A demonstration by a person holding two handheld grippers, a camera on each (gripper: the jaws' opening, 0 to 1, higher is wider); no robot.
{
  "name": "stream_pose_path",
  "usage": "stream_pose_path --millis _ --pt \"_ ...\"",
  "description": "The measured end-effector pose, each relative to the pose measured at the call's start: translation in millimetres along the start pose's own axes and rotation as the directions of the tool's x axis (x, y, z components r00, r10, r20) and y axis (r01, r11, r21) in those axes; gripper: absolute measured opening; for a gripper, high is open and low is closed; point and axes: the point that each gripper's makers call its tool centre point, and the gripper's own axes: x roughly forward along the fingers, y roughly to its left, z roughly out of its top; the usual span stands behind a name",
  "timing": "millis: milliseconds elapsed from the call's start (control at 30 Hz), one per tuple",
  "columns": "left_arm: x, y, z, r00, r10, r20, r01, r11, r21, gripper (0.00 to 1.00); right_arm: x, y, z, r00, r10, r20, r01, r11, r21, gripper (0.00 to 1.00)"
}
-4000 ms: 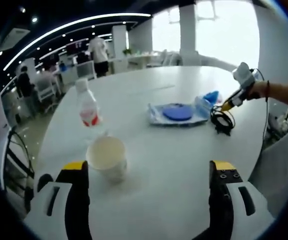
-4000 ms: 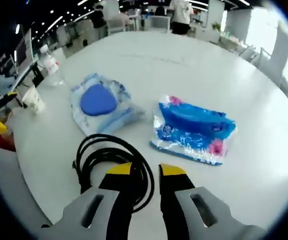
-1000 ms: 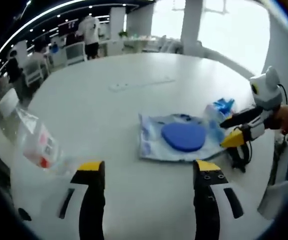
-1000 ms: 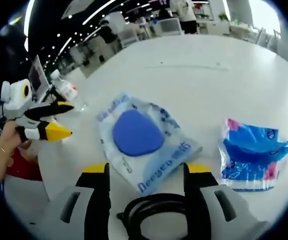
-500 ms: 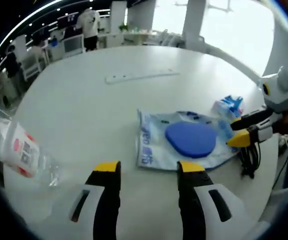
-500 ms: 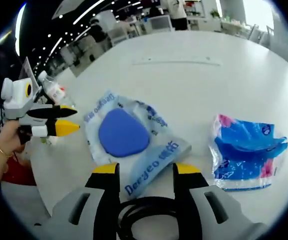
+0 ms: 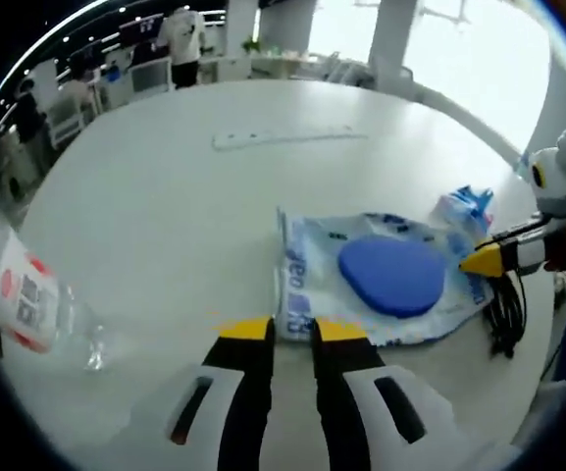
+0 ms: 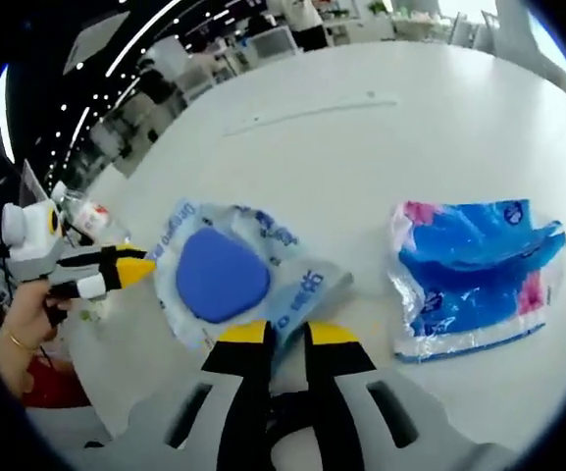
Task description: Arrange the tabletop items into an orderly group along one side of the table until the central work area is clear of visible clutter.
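Left gripper view: left gripper (image 7: 292,330) fingers nearly together, pinching near edge of clear pouch with blue disc (image 7: 381,278) flat on white table (image 7: 165,196). Plastic bottle (image 7: 23,294) lying at far left. Right gripper (image 7: 503,257) at right, tips at pouch's far edge, black cable (image 7: 503,314) below it.

Right gripper view: fingers narrow, closed on pouch's near edge (image 8: 222,275). Blue tissue pack (image 8: 474,275) to the right, apart from pouch. Left gripper (image 8: 96,267) at left, tip touching the pouch.
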Motion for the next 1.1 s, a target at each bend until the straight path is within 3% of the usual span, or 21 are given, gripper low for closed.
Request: stream_pose_path --millis 133,267,433,600,1100 --pt "-0.1 2.6 -3.5 1.000 0.025 -0.017 -0.024 0.999 0.029 0.00 0.8 1.4 6.6 1.000 0.007 0.030 -0.008 0.999 0.042 0.06" --pt "-5.8 4.2 -4.7 0.997 0.070 -0.035 -0.068 0.997 0.043 0.00 1.1 5.6 16.9 0.997 0.025 0.071 -0.031 0.996 0.079 0.03" --pt "-10.7 7.1 -7.7 0.996 0.077 -0.042 -0.076 0.997 0.015 0.00 -1.6 12.1 23.3 0.995 0.037 0.090 -0.043 0.997 0.067 0.02" --pt "-21.2 4.1 0.5 0.997 0.081 -0.009 -0.081 0.996 0.029 0.00 -6.7 14.6 33.5 0.993 0.042 0.107 -0.047 0.998 0.042 0.01" --pt "-30.1 -17.9 2.8 1.000 0.016 0.001 -0.016 1.000 -0.013 0.00 -13.2 3.9 47.8 0.993 0.001 0.118 0.000 1.000 -0.003 0.01"
